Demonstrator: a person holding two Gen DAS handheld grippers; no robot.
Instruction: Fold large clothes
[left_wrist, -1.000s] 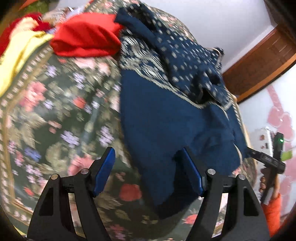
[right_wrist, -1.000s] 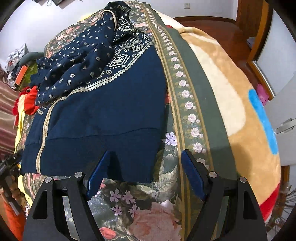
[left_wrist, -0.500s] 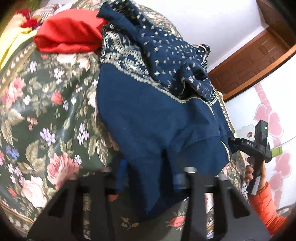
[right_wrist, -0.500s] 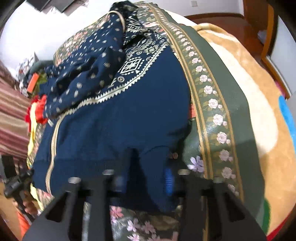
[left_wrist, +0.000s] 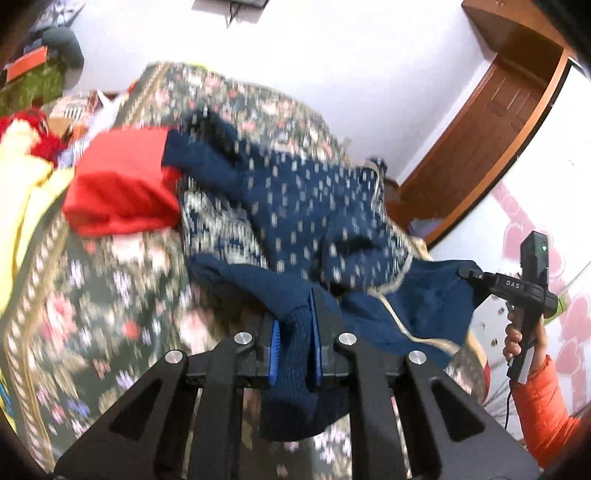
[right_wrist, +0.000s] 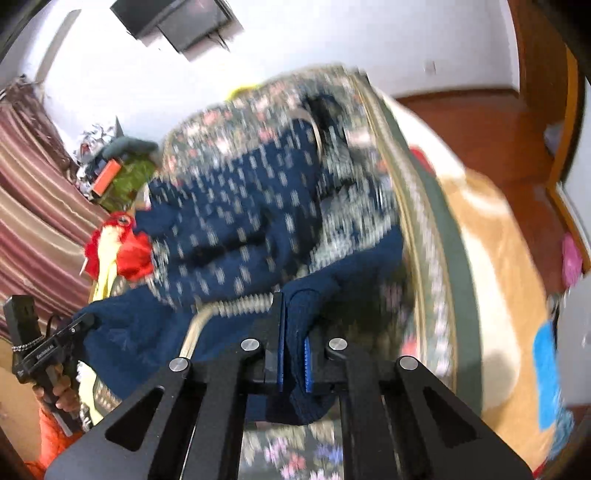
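Floral bedspread (left_wrist: 92, 295), white walls (left_wrist: 332, 55)

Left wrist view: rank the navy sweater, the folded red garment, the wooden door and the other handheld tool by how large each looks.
1. navy sweater, widest spread.
2. and 3. wooden door and folded red garment: look alike, and the door stands farther off, so unranked.
4. right tool, smallest, at the right edge.

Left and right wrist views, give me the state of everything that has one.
Left gripper: jaws closing on the ribbed hem.
Right gripper: shut on the hem.
Navy sweater: bottom hem lifted off the floral bedspread, upper part lying crumpled.
Red garment: folded, on the bedspread.
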